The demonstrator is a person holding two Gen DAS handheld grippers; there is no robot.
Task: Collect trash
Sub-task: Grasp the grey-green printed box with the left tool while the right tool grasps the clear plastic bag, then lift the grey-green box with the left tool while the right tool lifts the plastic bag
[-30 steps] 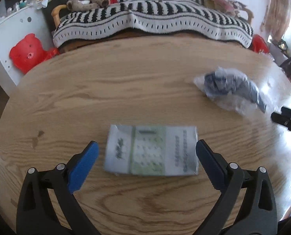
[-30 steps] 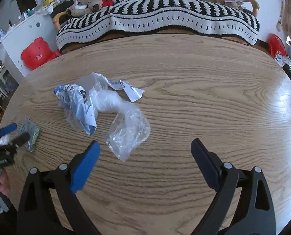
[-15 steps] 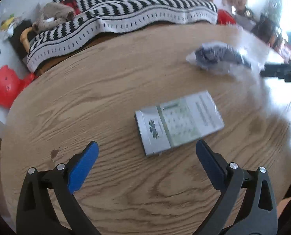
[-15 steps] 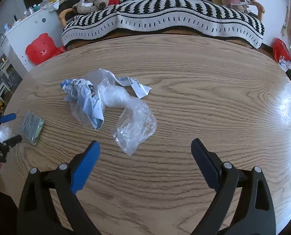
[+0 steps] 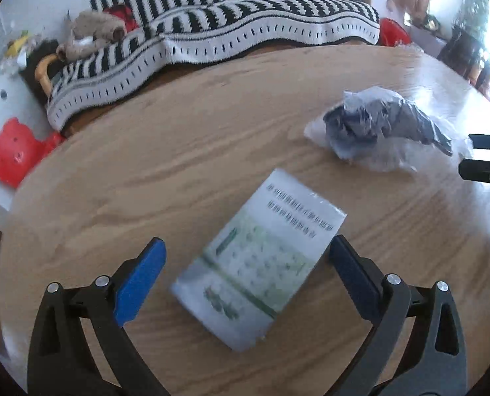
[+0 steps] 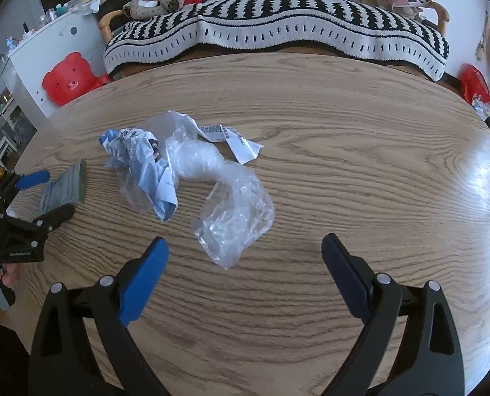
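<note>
The left gripper (image 5: 245, 264) is hovering with its jaws spread wide over a flat green-and-white packet (image 5: 261, 260) that is lying at a slant on the wooden surface (image 5: 179, 151); the packet is sitting between the fingers, its right edge just beside the dark right finger, though contact cannot be judged. Motion blur is smearing the packet's print, so the lettering is not readable. Farther right, a crumpled clear plastic bag (image 5: 387, 132) with grey-blue wrapping inside is lying on the surface, and the tips of the right gripper (image 5: 486, 158) are poking in at the frame edge, mostly cut off. In the right wrist view, the right gripper (image 6: 245, 264) is also standing wide and holding nothing, with the loose end of the bag (image 6: 212, 178) lying just ahead of its fingers and a printed paper strip (image 6: 235, 138) trailing from the far side. At the left of that view the packet (image 6: 63, 188) is appearing edge-on between the left gripper's (image 6: 43, 191) fingers, with the person's hand partly cropped below. A striped blanket (image 6: 278, 23) is draping the sofa beyond.
</note>
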